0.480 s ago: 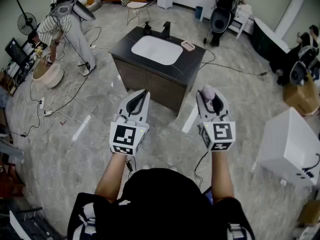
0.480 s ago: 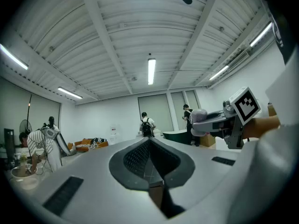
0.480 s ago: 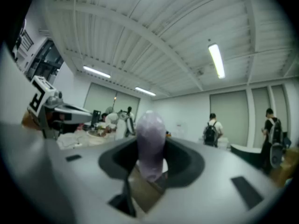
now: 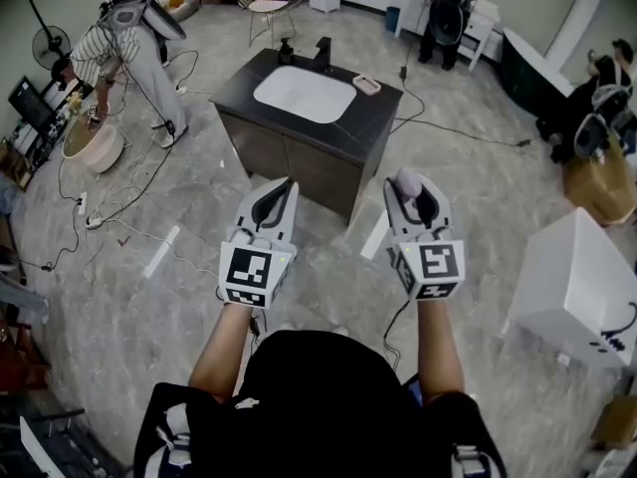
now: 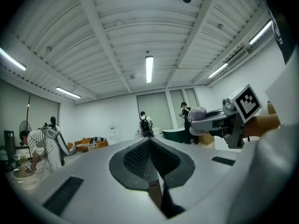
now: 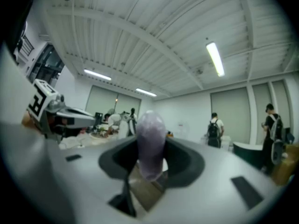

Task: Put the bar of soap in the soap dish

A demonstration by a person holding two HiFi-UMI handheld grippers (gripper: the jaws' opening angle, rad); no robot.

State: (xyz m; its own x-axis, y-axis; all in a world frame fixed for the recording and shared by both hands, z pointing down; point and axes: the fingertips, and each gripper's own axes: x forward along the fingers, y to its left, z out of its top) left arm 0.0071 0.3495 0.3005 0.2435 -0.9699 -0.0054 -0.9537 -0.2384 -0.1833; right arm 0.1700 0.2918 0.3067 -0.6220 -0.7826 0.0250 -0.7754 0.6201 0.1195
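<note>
1. Sink counter (image 4: 376, 118) sat a bit higher in the head view than half a sec. earlier. Left gripper (image 4: 278, 195) and right gripper (image 4: 414, 195) kept approx. the same spots, side by side and level, in front of it.
2. Right gripper's jaws clamped the lilac bar of soap (image 6: 150, 139), which stood on edge and poked past the tips.
3. Left gripper's jaws were together, nothing betw. them.
4. Pink soap dish (image 4: 366, 85) lay on the counter's far right part, just beside the white basin (image 4: 304, 95) and well apart from the soap.
5. Person in striped top (image 4: 100, 53) bent over at far left.
</note>
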